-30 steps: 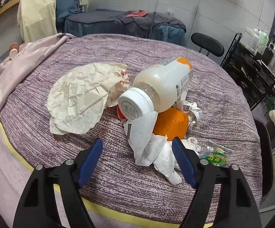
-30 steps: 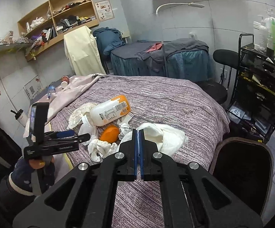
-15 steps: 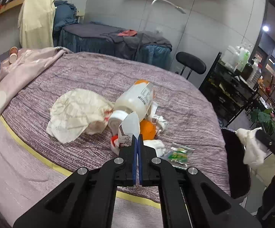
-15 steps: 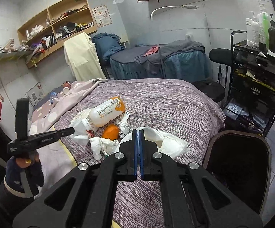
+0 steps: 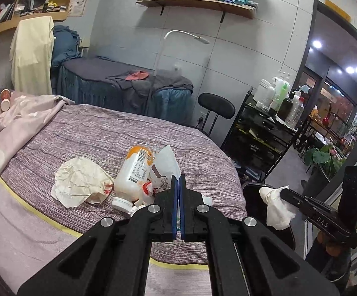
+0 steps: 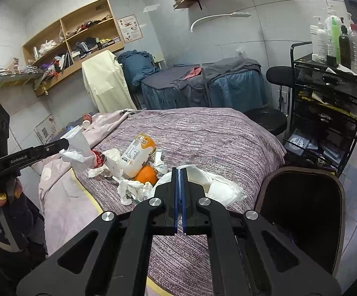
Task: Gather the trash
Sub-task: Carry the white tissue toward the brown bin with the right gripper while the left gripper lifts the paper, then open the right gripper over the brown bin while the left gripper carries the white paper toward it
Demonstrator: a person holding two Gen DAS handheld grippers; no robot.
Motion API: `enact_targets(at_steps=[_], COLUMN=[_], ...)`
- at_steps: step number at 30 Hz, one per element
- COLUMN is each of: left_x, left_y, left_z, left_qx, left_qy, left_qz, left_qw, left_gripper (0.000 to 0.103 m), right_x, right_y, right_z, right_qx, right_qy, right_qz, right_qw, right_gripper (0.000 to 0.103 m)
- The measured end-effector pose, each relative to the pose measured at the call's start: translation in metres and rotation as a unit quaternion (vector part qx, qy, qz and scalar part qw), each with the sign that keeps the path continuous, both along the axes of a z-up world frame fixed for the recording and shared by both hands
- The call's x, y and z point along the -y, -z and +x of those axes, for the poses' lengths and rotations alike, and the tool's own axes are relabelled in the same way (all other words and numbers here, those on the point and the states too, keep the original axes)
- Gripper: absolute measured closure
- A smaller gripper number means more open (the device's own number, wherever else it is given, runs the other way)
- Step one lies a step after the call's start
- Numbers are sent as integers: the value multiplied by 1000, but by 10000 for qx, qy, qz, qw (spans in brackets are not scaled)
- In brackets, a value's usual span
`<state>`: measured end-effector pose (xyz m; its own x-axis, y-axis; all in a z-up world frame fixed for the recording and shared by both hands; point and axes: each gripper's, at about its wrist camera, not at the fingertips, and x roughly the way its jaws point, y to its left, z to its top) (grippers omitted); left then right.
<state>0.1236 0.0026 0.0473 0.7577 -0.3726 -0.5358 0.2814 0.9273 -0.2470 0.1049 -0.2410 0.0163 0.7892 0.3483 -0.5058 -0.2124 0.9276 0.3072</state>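
Note:
My left gripper [image 5: 178, 181] is shut on a white printed paper wrapper [image 5: 165, 166] and holds it above the trash pile on the purple bed [image 5: 84, 133]; the right wrist view shows it [image 6: 66, 144] with the wrapper [image 6: 79, 148] hanging from it. My right gripper [image 6: 179, 172] is shut on a white tissue wad [image 6: 213, 185], which dangles [image 5: 277, 209] beside the black bin [image 6: 304, 209]. On the bed lie a white bottle with an orange end [image 6: 135, 155], an orange [image 6: 146, 174], crumpled tissues [image 6: 132, 188] and a cream crumpled wrapper [image 5: 79, 185].
The bin stands on the floor at the bed's right corner. A black trolley with bottles [image 6: 331, 81] and a black stool [image 6: 268, 120] stand beyond it. A pink blanket [image 5: 18, 120] covers the bed's left side. A person's sleeve [image 6: 8, 222] shows at the left.
My left gripper closed on the white paper wrapper and lifted it up off the pile. My right gripper, still shut on the tissue, shifted sideways.

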Motion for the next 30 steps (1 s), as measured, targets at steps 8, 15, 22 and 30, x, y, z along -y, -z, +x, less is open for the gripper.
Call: enact_targets(at_steps=[8,15,22,30], left_x=[43,97,147,190], left_y=[-1,1,10,20], left_z=[-3,-2,3,6], left_qx=[-2,28,-74,-230], left_qy=[576,1144,1608,1958], left_qz=[-77,-17,37,135], left_qw=[9983,9934,9870,9803], left_gripper=[101,101,101,101], right_x=[40,85,115,126], right_y=[4,22,61,111], right_z=[-17,-26,-26,-20], right_qx=[-35,-297,-781,-1325], right_qy=[496,1063,1435,1702], right_qz=[49,81,162,176], right_qw=[9988,9939,9864,9763], right_gripper=[100,100,100,100])
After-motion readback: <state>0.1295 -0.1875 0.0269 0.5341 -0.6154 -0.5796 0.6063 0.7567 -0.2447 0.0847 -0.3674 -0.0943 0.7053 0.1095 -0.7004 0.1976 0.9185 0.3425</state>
